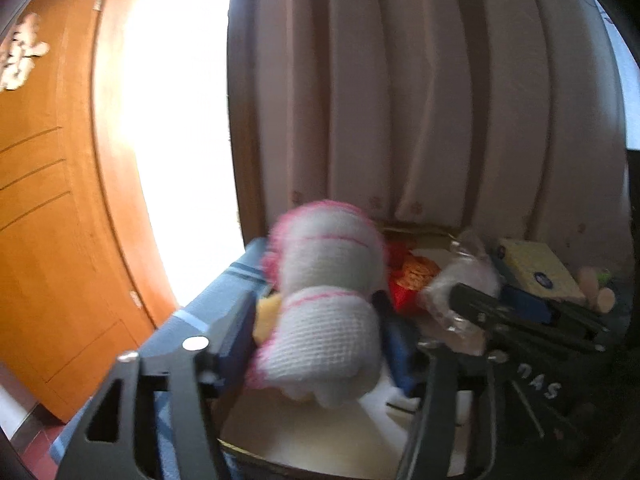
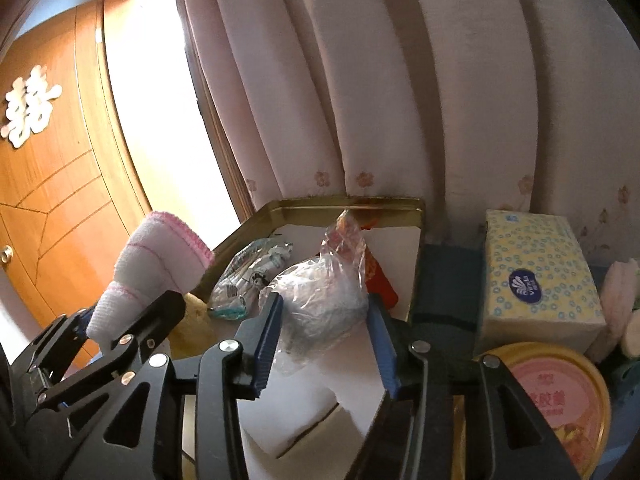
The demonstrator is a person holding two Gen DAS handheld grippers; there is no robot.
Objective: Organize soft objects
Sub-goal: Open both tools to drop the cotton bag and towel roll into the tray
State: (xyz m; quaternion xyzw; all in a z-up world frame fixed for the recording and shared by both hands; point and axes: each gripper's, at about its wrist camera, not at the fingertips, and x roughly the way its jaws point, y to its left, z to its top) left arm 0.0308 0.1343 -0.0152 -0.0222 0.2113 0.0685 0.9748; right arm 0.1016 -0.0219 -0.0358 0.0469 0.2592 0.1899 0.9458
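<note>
Pink pleated curtain [image 2: 400, 80] fills the background, wooden door [image 2: 52, 184] on the far side with a white paper character cutout [image 2: 28, 106] on it, bright glare between door and curtain. Below sits a shallow gold-rimmed tray [image 2: 352, 203] with a white floor. Left gripper [image 1: 316, 364] is pinching a rolled white cloth with pink edging [image 1: 328, 300]; the roll sticks up and forward out of the jaws, above the tray's near-left corner. Left wrist view is motion-blurred, so contact detail on the pads is soft. In the right wrist view the same roll [image 2: 156, 268] shows at left, held clear above the tray rim by the left gripper's black linkage. Right gripper [image 2: 326, 340] is spread wide, blue pads either side of a crumpled clear plastic bag [image 2: 320, 300] lying in the tray; can't tell if the pads touch it. Also in the tray: a red packet [image 2: 380, 280] behind the bag, a second clear wrapper with printed contents [image 2: 250, 276] to its left. Just outside the tray on the right: a yellow patterned tissue pack [image 2: 536, 276], a round gold-rimmed tin with pink lid [image 2: 560, 396] in front of it, and pale pink soft items [image 2: 624, 300] at the frame edge, partly cut off.
</note>
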